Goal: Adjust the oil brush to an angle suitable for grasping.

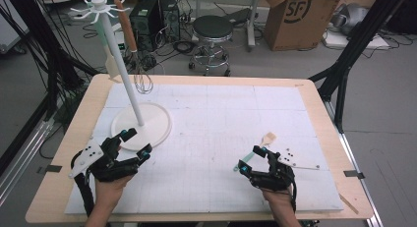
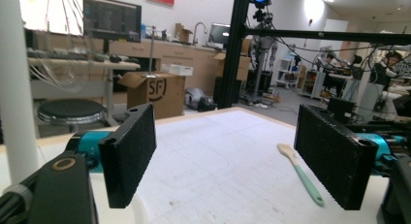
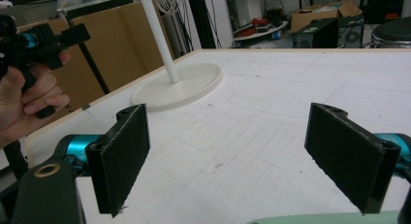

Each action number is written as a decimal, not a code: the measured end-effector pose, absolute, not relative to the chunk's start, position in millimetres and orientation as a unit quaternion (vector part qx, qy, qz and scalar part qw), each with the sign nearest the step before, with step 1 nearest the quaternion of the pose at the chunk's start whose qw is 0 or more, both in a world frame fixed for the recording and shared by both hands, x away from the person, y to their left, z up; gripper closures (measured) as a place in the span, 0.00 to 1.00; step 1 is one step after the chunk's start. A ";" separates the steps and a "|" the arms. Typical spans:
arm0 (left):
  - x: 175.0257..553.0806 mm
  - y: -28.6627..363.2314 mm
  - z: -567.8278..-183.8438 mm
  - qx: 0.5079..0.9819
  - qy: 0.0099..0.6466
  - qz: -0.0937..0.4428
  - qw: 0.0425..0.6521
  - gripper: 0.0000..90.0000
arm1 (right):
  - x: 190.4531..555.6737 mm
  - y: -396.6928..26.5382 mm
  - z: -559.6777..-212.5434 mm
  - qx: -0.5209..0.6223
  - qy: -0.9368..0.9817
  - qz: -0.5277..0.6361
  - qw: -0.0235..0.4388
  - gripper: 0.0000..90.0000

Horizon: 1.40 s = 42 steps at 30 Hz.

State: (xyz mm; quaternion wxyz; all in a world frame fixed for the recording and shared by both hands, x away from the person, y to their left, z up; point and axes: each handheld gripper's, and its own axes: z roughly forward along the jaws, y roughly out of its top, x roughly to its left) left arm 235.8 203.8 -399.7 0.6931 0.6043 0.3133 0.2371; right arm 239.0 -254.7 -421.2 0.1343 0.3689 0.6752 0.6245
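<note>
Nearest me in the high view are my two hands at the near edge of the tabletop (image 1: 59,187), each holding a claw. I will use the white stand's round base (image 1: 147,120) as my landmark. My left claw (image 1: 136,141) sits just at the near rim of that base, on its near-left side, jaws spread wide with nothing between them. In the left gripper view the two black pads (image 2: 130,151) stand well apart over bare white mat, and the stand's white pole (image 2: 17,88) rises close at the left edge.

My right claw (image 1: 251,158) is well to the right of the base and nearer to me than it, also wide open and holding nothing. The spatula (image 1: 259,147), mint-green handle with a pale wooden blade, lies flat on the mat right at this claw's tips, blade pointing away from me; I cannot tell whether the jaws touch it. In the right gripper view a strip of the green handle (image 3: 320,217) lies along the bottom edge, below the open pads, with the base (image 3: 179,86) and pole beyond, and my left hand (image 3: 26,100) with its claw at the far left. The left gripper view shows the spatula (image 2: 300,173) lying free on the mat.

Farther back, the pole (image 1: 120,65) leans up from the base to a hooked crown (image 1: 98,8), where a whisk (image 1: 142,79) and another utensil hang. Past the tabletop stand a black stool (image 1: 212,33) and a cardboard box (image 1: 295,18) on the floor
</note>
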 end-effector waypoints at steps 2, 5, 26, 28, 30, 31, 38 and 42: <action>234.4 201.9 -403.8 0.610 0.315 0.236 0.688 0.26 | 239.6 -256.2 -421.0 0.368 0.679 0.620 0.135 0.17; 233.8 200.2 -411.3 0.617 0.325 0.231 0.678 0.26 | 242.1 -259.1 -422.0 0.370 0.684 0.615 0.132 0.17; 217.9 206.2 -436.2 0.618 0.357 0.225 0.663 0.22 | 257.7 -255.8 -438.6 0.393 0.767 0.503 0.073 0.76; 218.2 206.0 -436.6 0.621 0.356 0.225 0.661 0.21 | 259.0 -252.3 -440.9 0.391 0.780 0.485 0.062 0.87; 217.8 205.5 -437.6 0.625 0.355 0.227 0.657 0.21 | 260.6 -249.4 -442.8 0.393 0.790 0.468 0.051 0.98; 217.7 205.1 -438.3 0.626 0.357 0.230 0.654 0.21 | 261.4 -248.6 -443.5 0.392 0.793 0.464 0.046 0.99; 218.0 203.1 -439.3 0.633 0.357 0.230 0.647 0.20 | 265.7 -250.9 -449.0 0.414 0.805 0.424 0.028 1.00; 218.4 203.2 -439.7 0.633 0.359 0.230 0.647 0.20 | 269.9 -250.7 -454.4 0.423 0.810 0.406 0.012 1.00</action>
